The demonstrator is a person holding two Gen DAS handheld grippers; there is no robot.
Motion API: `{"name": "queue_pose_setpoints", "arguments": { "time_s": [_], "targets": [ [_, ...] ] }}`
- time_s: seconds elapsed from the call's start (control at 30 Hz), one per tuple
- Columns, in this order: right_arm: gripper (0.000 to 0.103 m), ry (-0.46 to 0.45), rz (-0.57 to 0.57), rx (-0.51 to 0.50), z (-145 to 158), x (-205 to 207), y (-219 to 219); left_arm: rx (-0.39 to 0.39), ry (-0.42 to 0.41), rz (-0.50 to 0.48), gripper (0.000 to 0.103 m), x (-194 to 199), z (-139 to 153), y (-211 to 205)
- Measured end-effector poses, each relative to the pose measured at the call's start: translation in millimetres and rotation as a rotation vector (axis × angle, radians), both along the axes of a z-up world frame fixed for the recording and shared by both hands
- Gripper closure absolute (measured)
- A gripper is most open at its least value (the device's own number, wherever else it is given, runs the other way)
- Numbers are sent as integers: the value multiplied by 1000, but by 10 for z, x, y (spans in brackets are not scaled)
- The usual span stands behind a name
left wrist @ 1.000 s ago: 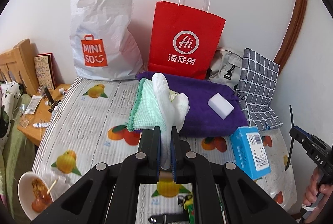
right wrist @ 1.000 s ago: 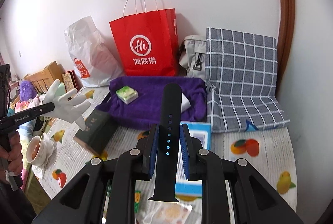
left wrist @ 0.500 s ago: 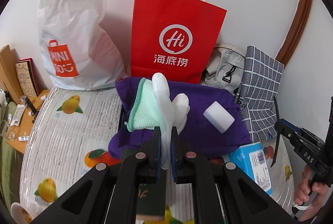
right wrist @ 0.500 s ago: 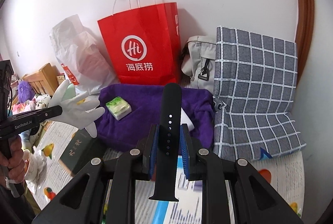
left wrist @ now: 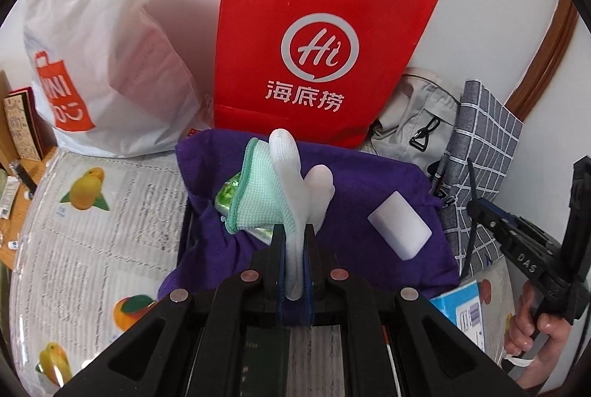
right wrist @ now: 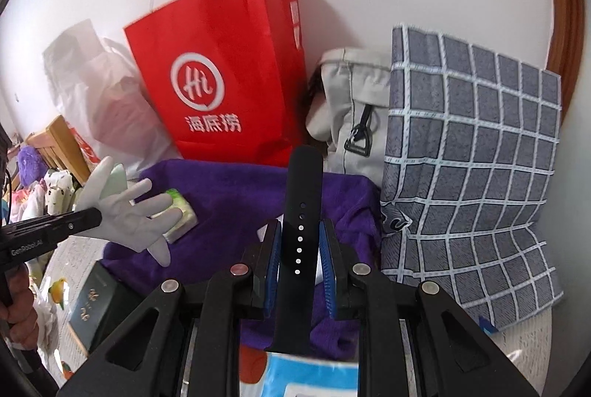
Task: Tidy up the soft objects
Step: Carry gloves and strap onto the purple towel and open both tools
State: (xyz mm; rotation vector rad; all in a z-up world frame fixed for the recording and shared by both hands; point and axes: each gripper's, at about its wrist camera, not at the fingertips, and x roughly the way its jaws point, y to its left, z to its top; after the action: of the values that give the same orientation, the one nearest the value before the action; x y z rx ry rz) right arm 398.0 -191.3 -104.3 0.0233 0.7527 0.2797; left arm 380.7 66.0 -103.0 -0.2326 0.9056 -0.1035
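Gloves come first, in the left wrist view: the left gripper [left wrist: 294, 262] has its jaws pinched tight on a white glove [left wrist: 291, 182] with a green cuff, which stands up over a purple towel [left wrist: 369, 212]. A white sponge block [left wrist: 399, 230] lies on that towel; a red paper bag [left wrist: 314, 38] and a white plastic bag [left wrist: 103, 57] stand behind against the wall.

Right wrist view: the right gripper [right wrist: 300, 262] has its jaws narrowly closed on a black watch strap [right wrist: 301, 212], upright above the same towel, beside a grey checked cushion [right wrist: 472, 168]. A tissue pack [right wrist: 181, 216] rests on the towel's left.

Lowering each item onto bare towel, clear of sponge and tissues, before letting go, seems wisest.
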Motion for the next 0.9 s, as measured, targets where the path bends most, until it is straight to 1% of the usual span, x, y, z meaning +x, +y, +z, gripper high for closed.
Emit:
{"name": "queue_pose_setpoints", "arguments": {
  "time_s": [0.07,0.17,0.27,0.33,0.4,0.5,0.7,0.77,0.8,0.83,0.9],
  "targets": [
    [82,16,-9,-17,-96,93,3,1,13,-3,95,82,-79,-13],
    [82,68,-20,-40,-266,229,-11,-17,31,-9,95,183,-193,-5],
    [82,105,-16,-35,-394,320,-41,-25,55,-1,94,244,-332,33],
    [82,127,-14,-34,-476,377,-51,-34,93,9,94,265,-449,63],
    [82,149,-14,-33,-548,418,-47,-24,110,13,94,276,-535,72],
    [81,169,-13,-32,-645,460,-26,-21,122,18,94,293,-585,84],
    [81,165,-10,-43,-693,467,26,-14,119,30,93,303,-586,103],
    [80,164,-8,-33,-683,493,42,-6,124,32,86,303,-583,114],
    [76,159,-11,-28,-664,481,23,-2,125,33,84,308,-582,122],
    [69,154,-13,-26,-645,472,15,4,125,36,82,307,-574,127],
    [59,138,-15,-26,-588,448,-13,16,122,45,80,298,-547,139]
  ]
}}
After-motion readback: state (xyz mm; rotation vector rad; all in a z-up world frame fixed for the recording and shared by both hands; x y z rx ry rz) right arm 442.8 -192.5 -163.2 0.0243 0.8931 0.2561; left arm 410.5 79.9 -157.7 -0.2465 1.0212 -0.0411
